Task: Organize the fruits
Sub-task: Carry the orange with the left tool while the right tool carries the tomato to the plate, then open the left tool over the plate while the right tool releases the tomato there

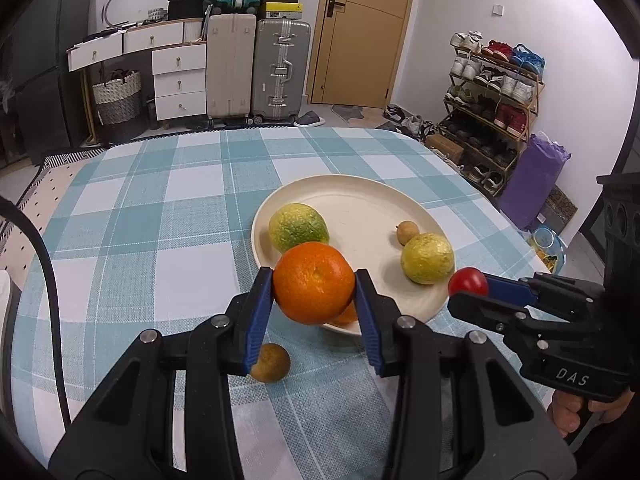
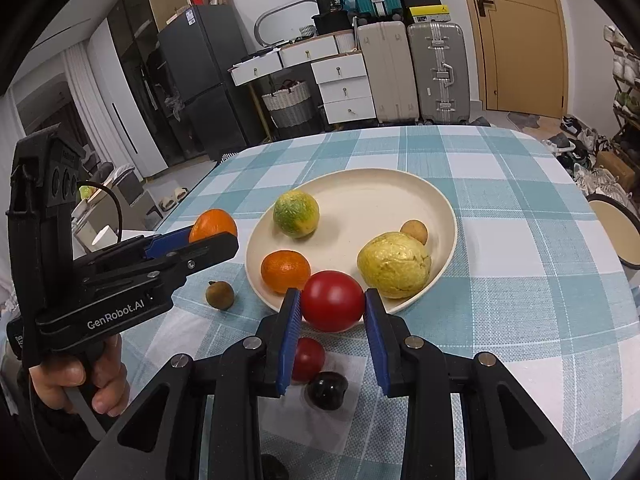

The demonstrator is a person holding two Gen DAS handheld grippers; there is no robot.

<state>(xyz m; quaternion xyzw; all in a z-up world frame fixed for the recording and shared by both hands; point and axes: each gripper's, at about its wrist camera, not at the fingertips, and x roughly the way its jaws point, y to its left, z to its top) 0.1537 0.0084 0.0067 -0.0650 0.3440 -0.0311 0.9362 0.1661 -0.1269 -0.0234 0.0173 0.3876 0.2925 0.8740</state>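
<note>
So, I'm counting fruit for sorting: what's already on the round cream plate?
On the round cream plate: a green-yellow citrus, a small orange mandarin, a bumpy yellow fruit and a small brown round fruit partly hidden behind it. The held red tomato covers the near rim.

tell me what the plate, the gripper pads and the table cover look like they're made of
Plate: cream, matte, no glare; probably melamine or a fibre composite, possibly unglazed ceramic.
Gripper pads: blue and finely ribbed, likely rubber or soft plastic, on black hard-plastic fingers.
Table cover: woven fabric, going by the visible thread texture in its teal-and-white check.
</note>
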